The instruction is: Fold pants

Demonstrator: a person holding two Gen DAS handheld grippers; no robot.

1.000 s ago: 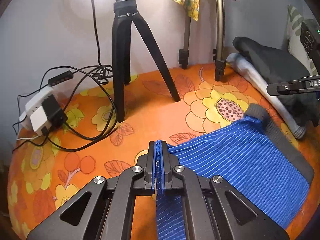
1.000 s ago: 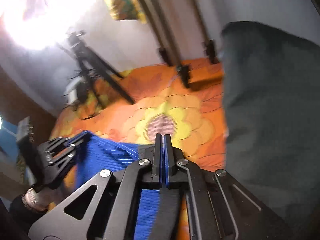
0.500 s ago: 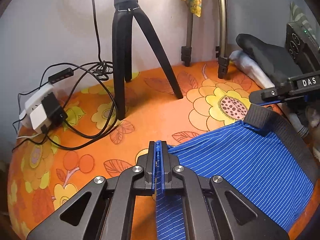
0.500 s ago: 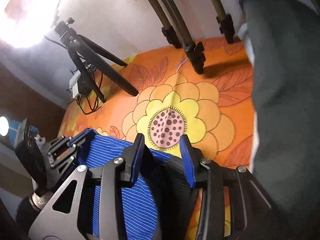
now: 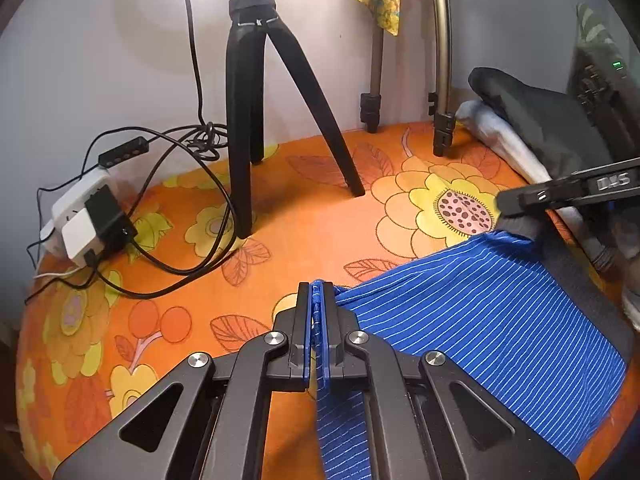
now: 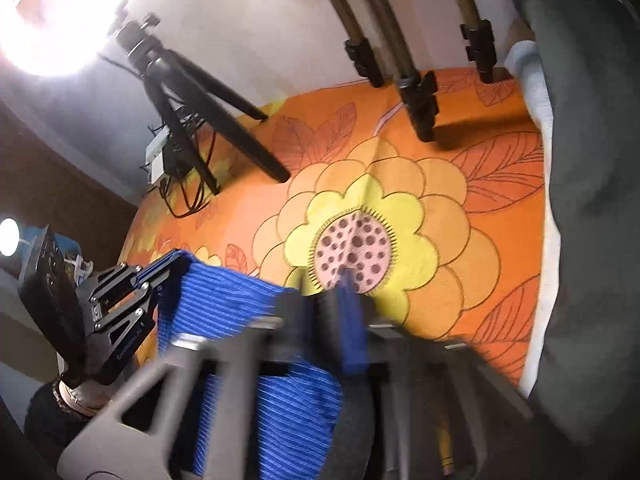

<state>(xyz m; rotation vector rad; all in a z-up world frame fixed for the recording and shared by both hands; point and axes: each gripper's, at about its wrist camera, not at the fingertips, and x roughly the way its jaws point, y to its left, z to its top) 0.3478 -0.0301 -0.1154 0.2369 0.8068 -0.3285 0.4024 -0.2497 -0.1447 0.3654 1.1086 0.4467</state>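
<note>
I hold two tools. My left tool (image 5: 316, 320) has its fingers pressed together on an edge of the blue pinstriped pants (image 5: 472, 320), which hang down between the fingers and spread to the right over the orange floral bedspread (image 5: 312, 232). My right tool (image 6: 344, 320) is motion-blurred in its own view; it sits at the dark waistband (image 5: 576, 280), but I cannot tell whether its fingers are spread or pinching. In the left wrist view it enters from the right edge, above the waistband corner.

There is one pair of pants. It lies on the near right part of the bedspread, beside the large yellow flower print (image 6: 360, 240).

Counted items beyond it:
- One black tripod (image 5: 256, 112) with three legs standing on the bedspread.
- Three metal stand legs (image 6: 416, 92) in the right wrist view, each with a black clamp.
- One white power strip (image 5: 80, 220) carrying one black adapter (image 5: 108, 220), with black cables (image 5: 192, 248) looped around it.
- One pile of dark and pale clothing (image 5: 540, 132) at the far right.
</note>
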